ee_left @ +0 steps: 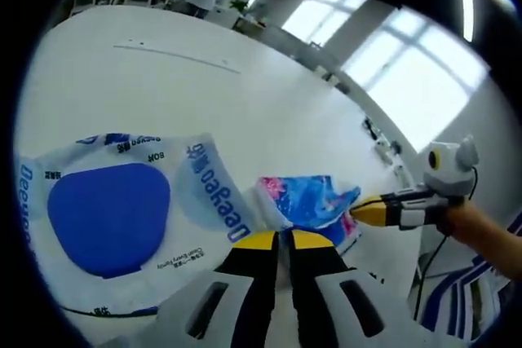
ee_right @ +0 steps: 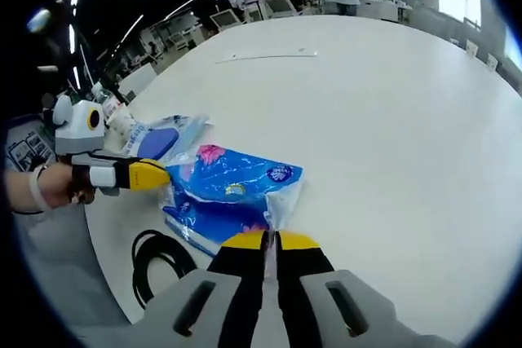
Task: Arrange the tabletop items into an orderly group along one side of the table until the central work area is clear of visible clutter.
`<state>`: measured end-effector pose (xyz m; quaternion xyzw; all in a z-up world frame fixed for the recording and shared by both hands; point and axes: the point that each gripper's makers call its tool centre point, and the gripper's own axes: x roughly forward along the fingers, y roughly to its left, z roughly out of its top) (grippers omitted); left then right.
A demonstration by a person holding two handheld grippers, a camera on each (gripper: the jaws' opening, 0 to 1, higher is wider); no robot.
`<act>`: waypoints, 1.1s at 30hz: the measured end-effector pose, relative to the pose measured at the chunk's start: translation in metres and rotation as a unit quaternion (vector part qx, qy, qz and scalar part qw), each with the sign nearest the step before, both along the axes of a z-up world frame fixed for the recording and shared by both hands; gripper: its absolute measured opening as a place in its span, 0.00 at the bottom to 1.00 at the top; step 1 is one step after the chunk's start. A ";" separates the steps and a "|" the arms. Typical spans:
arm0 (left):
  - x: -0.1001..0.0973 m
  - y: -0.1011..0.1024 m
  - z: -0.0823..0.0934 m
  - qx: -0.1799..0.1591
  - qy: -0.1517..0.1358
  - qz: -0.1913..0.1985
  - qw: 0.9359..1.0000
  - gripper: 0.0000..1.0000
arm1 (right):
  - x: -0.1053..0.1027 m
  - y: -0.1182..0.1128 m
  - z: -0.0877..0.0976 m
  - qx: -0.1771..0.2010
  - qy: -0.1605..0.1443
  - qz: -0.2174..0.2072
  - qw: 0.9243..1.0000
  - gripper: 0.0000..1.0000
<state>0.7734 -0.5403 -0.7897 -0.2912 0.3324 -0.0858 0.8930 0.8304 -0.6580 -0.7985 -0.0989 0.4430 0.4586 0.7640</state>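
A blue tissue pack (ee_right: 232, 189) with pink flowers printed on it lies near the white table's edge. My right gripper (ee_right: 272, 241) is shut on a flap of its clear wrapper at the near end. My left gripper (ee_right: 160, 175) comes in from the left, its yellow tip pressed against the pack's other end. In the left gripper view the same tissue pack (ee_left: 308, 200) sits just past my left gripper (ee_left: 278, 240), whose jaws are shut on the wrapper edge. The right gripper (ee_left: 357, 211) pinches the pack's far corner. A Deeyeo wipes pack (ee_left: 110, 209) with a blue oval lid lies beside it.
A black cable (ee_right: 151, 260) loops on the table (ee_right: 391, 120) near its edge, close to the tissue pack. The wipes pack (ee_right: 163, 140) lies behind the tissue pack. A thin strip (ee_right: 265, 57) rests far out on the table. Desks, monitors and people stand beyond.
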 end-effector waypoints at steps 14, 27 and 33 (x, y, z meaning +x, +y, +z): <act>0.005 0.000 0.003 -0.008 -0.010 0.015 1.000 0.01 | 0.003 -0.003 -0.001 0.006 -0.004 -0.025 1.000 0.00; 0.007 -0.001 0.003 -0.010 -0.014 0.014 1.000 0.04 | 0.004 -0.003 0.000 0.007 -0.013 -0.027 1.000 0.03; 0.004 -0.001 0.006 -0.008 -0.018 0.014 1.000 0.06 | 0.005 -0.004 0.000 0.005 -0.018 -0.026 0.999 0.07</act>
